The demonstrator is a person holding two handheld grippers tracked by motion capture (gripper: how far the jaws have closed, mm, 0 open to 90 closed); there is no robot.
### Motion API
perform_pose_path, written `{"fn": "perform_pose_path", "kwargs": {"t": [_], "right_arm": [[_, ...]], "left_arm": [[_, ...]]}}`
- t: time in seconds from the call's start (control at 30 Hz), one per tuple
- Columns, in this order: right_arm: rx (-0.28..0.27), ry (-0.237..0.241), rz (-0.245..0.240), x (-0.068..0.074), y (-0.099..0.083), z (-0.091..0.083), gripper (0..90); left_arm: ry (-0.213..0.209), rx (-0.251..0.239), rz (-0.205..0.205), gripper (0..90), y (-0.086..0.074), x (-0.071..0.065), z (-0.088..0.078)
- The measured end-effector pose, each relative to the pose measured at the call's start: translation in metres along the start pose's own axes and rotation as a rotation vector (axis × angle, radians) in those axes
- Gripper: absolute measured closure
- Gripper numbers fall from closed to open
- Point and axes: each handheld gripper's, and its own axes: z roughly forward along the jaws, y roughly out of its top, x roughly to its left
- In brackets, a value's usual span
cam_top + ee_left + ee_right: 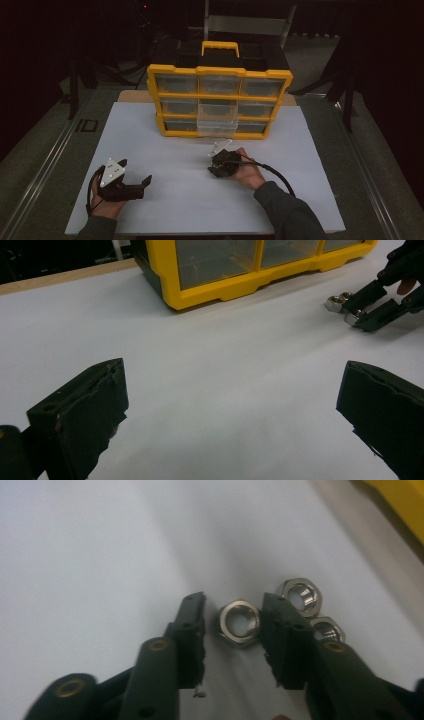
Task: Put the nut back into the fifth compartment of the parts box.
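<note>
Three steel hex nuts lie on the white table sheet [170,200] in front of the yellow drawer organizer [172,95]. In the right gripper view, one nut [239,622] sits between the jaws of my right gripper [235,600]. The right-hand jaw touches it, while a gap remains at the left-hand jaw. The two other nuts [300,596] [327,629] lie just outside that jaw. In the high view the right gripper [220,151] points at the organizer's front. My left gripper [136,172] rests near the front left, open wide with nothing between its jaws [232,405].
The organizer [225,287] has clear drawers in three rows and a yellow handle [220,47] on top. One middle drawer [216,127] in the bottom row sticks out slightly. Bare white sheet lies between the two grippers. A cable [280,175] trails from the right gripper.
</note>
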Motion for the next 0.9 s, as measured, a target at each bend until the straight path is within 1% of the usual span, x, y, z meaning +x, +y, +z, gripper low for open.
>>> {"fn": "perform_pose_path", "kwargs": {"t": [0.07,0.27,0.33,0.37,0.5,0.53,0.6,0.67,0.77,0.9], "right_arm": [[0.017,0.012,-0.007,0.0,0.002,0.0,68.5],[0.082,0.069,-0.015,-0.001,0.006,-0.003,69.4],[0.088,0.076,-0.011,-0.002,0.007,-0.003,68.9],[0.089,0.076,0.0,-0.002,0.007,-0.002,68.4],[0.072,0.076,0.006,-0.003,0.007,0.0,66.0],[0.071,0.075,0.016,-0.003,0.007,0.0,65.9],[0.072,0.076,0.013,-0.004,0.007,0.001,66.4],[0.079,0.073,0.006,-0.002,0.008,0.0,69.2],[0.098,0.059,-0.021,0.001,0.011,0.0,69.8],[0.097,0.065,-0.012,0.0,0.011,0.0,69.9]], "left_arm": [[0.0,0.0,0.0,0.6,0.0,0.0,0.0],[-0.001,0.0,0.0,0.6,0.0,0.0,0.0],[0.0,0.002,0.003,0.6,0.0,0.0,0.0],[0.0,0.001,0.003,0.6,0.0,0.0,0.0],[0.0,0.001,0.001,0.6,0.0,0.0,0.0],[0.0,0.002,0.003,0.6,0.0,0.0,0.0],[-0.001,0.003,0.004,0.6,0.0,-0.001,0.0],[0.0,0.002,0.003,0.6,0.0,0.0,0.0],[0.0,0.0,0.001,0.6,0.0,0.0,0.0],[-0.002,-0.001,0.0,0.6,0.0,0.0,0.0]]}}
